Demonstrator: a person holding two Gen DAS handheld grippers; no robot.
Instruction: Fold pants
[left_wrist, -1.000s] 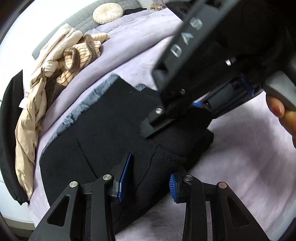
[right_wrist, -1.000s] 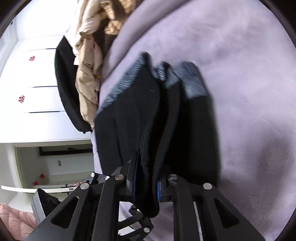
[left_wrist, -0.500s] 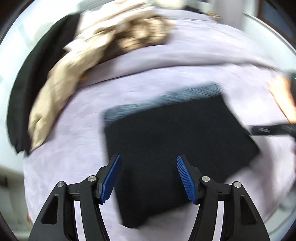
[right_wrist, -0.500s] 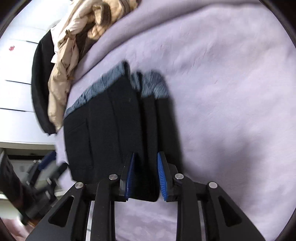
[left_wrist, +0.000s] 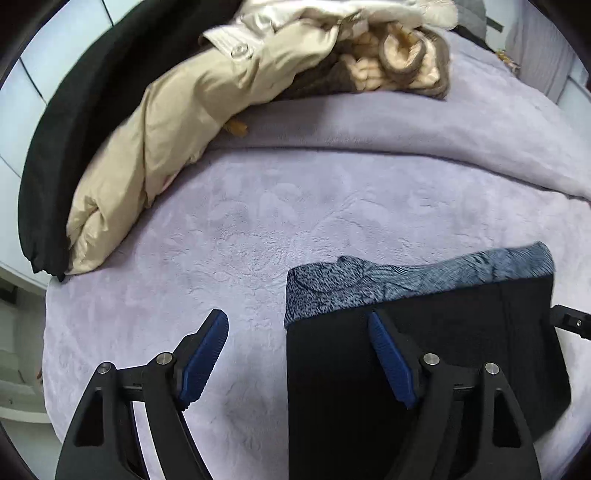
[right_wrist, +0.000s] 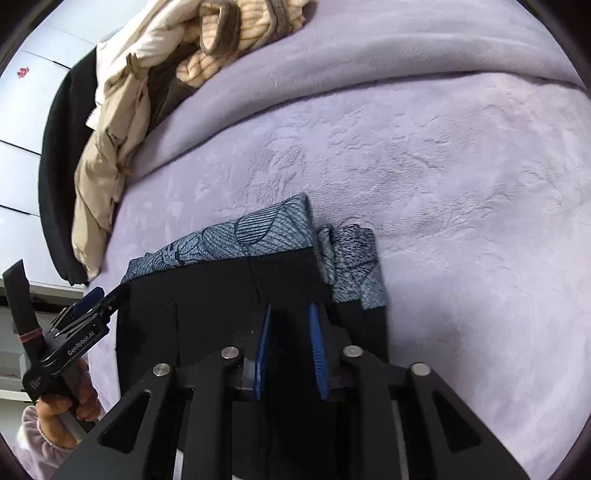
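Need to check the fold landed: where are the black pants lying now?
The black pants lie folded on the lavender blanket, low in both wrist views, under the right gripper, with the beige jacket heaped beyond them.

Black pants (left_wrist: 424, 369) with blue-grey leaf-print lining, lilac blanket (left_wrist: 258, 221), beige jacket (left_wrist: 166, 129)

A lilac plush blanket (left_wrist: 280, 206) covers the bed; a beige padded coat (left_wrist: 155, 147), black garment (left_wrist: 74, 122) and striped knit sweater (left_wrist: 391, 62) lie heaped at its edge.
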